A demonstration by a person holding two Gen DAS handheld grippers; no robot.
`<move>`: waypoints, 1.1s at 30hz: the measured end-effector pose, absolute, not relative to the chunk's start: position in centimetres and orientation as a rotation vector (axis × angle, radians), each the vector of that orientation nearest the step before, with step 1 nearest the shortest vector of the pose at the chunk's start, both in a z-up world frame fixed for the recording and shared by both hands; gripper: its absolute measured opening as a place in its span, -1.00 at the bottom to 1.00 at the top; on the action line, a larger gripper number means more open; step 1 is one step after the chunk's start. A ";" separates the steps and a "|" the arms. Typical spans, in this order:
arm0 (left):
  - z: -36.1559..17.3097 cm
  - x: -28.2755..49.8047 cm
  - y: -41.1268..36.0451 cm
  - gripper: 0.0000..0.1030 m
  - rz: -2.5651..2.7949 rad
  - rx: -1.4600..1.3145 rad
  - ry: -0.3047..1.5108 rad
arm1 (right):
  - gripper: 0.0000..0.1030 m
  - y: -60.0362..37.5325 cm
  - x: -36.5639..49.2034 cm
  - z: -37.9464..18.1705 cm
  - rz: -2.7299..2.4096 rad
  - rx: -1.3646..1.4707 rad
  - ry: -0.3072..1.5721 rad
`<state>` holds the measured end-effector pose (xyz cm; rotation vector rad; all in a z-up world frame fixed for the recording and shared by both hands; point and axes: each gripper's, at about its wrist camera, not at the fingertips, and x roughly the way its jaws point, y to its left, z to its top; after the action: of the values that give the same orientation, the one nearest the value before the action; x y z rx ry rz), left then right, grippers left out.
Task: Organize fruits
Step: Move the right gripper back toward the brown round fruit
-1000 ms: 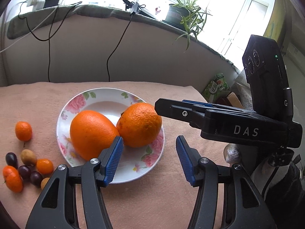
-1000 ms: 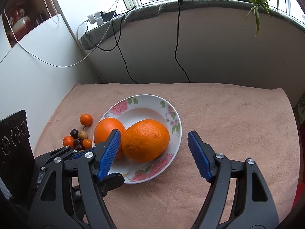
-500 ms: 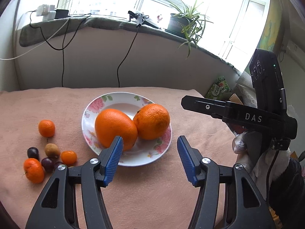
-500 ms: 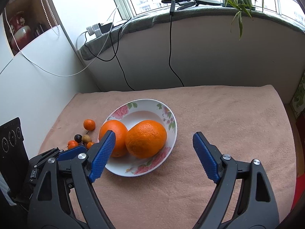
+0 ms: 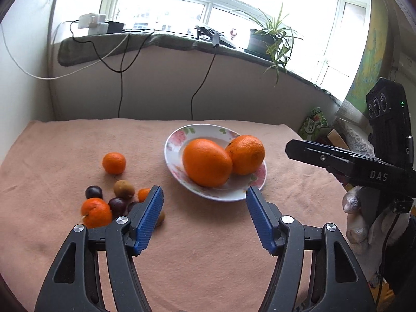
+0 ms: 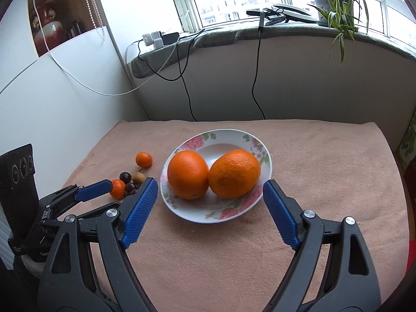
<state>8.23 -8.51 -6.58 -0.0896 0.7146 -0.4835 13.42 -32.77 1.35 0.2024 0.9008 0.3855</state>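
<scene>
**Both grippers empty above the cloth, fruit ahead**

The left gripper (image 5: 204, 218) hovers over the pink cloth (image 5: 208, 265) with its jaws opening and nothing between the blue pads. Straight ahead of it, slightly right, sits the floral plate (image 5: 182, 140) carrying two large oranges (image 5: 206, 162), which touch each other. Ahead and to its left lies a loose cluster of small fruit (image 5: 118, 197): mandarins, dark plums and a brownish kiwi, partly hidden behind the left finger. One mandarin (image 5: 114, 163) lies apart, farther ahead.

The right gripper (image 6: 210, 208) is spread wide and holds nothing. The plate (image 6: 226, 134) lies directly ahead between its fingertips' lines, with no object in between. The left gripper's blue fingertip (image 6: 95, 189) reaches in from the left, just in front of the small fruit (image 6: 127, 179).

Beyond the cloth rises a wall under a sill with dangling cables (image 6: 256, 78), chargers (image 6: 153, 39) and a potted plant (image 6: 335, 2). The person's gloved hand (image 5: 355, 218) grips the right tool at the far right.
</scene>
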 end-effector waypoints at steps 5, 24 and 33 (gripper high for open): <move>-7.8 7.7 -5.6 0.35 -0.395 -0.079 0.749 | 0.66 -29.9 12.0 1.1 0.436 0.175 0.903; -10.6 7.2 0.4 0.47 -0.229 -0.068 0.801 | 0.66 -21.9 10.2 -1.8 0.579 0.059 0.981; -11.5 8.2 1.4 0.37 -0.255 -0.126 0.827 | 0.47 -20.0 11.8 -3.7 0.589 0.049 1.030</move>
<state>8.21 1.38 -11.47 -0.1262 0.8271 -0.2545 11.81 -20.01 -3.68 0.0494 1.0299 0.5894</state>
